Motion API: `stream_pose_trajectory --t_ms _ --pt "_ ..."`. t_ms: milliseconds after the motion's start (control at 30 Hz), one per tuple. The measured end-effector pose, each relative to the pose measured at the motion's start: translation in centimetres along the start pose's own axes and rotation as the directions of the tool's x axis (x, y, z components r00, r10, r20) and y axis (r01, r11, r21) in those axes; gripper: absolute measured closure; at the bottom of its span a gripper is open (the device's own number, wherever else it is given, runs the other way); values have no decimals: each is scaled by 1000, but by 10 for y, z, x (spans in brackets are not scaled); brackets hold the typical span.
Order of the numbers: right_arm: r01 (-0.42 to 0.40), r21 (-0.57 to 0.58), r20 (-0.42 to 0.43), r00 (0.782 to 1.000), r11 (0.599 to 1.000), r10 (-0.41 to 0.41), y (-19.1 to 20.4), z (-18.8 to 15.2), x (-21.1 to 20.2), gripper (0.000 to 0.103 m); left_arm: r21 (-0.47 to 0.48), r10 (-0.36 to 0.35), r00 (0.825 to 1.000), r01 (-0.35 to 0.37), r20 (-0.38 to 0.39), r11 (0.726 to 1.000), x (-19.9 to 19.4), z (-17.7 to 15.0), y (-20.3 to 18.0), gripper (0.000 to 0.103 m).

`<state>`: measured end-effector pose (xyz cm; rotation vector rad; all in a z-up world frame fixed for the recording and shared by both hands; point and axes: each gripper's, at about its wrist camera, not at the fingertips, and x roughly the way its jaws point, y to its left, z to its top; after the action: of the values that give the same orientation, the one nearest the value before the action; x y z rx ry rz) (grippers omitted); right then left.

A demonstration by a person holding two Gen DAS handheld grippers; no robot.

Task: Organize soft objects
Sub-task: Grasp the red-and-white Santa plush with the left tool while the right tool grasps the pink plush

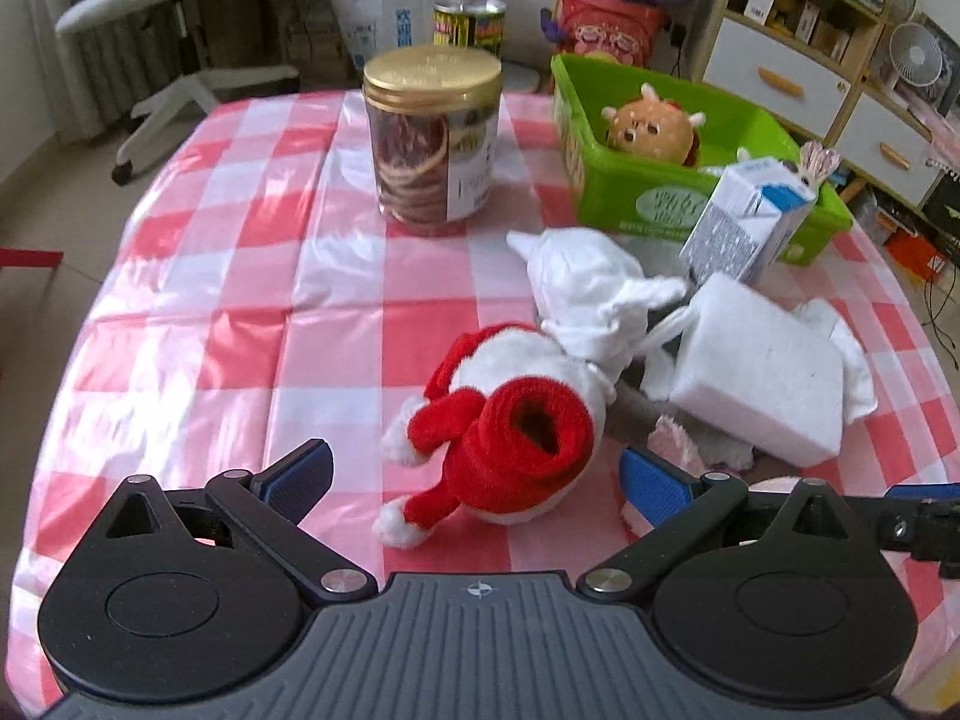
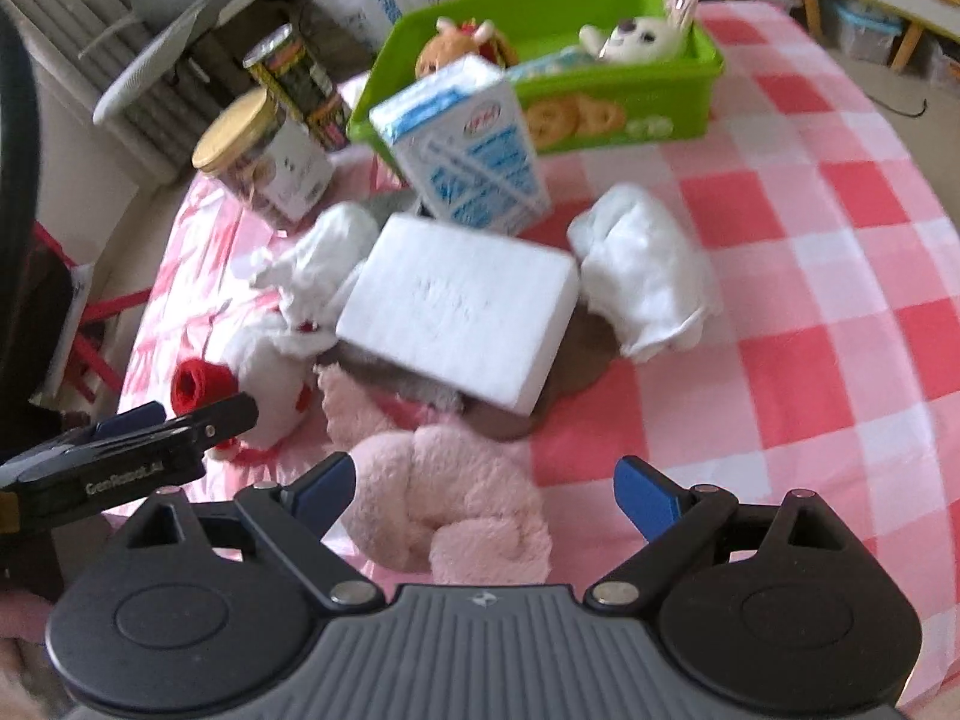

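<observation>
A white plush with a red scarf (image 1: 510, 438) lies on the checked cloth between the open fingers of my left gripper (image 1: 480, 474); it also shows in the right wrist view (image 2: 264, 372). A pink plush (image 2: 444, 510) lies between the open fingers of my right gripper (image 2: 486, 492). A white foam block (image 1: 762, 360) (image 2: 462, 312) rests on a heap of white cloths (image 1: 588, 282) (image 2: 648, 282) and a grey-brown soft thing. A green bin (image 1: 636, 192) (image 2: 600, 114) at the back holds a burger plush (image 1: 651, 129) and a bunny plush (image 2: 642, 33).
A milk carton (image 1: 744, 222) (image 2: 468, 156) stands tilted in front of the bin. A gold-lidded jar (image 1: 432, 138) (image 2: 258, 156) and a tin can (image 1: 471, 24) stand at the back. A chair, boxes and shelves lie beyond the table edge.
</observation>
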<state>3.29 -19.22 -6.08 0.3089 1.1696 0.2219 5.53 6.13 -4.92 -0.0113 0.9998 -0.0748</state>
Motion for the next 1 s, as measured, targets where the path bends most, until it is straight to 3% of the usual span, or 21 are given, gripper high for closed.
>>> stream_pose_trajectory --t_ms 367,767,1000 --pt "-63 31 -71 995 998 65 7 -6 17 31 -12 -31 1000 31 -1 999 17 -7 4 9" --pt "-62 12 -91 994 998 63 15 -11 25 33 -2 -71 997 71 8 997 16 -6 0 32" --pt "-59 -2 -81 995 998 59 17 -12 25 51 3 -84 996 84 12 996 13 -6 -2 45"
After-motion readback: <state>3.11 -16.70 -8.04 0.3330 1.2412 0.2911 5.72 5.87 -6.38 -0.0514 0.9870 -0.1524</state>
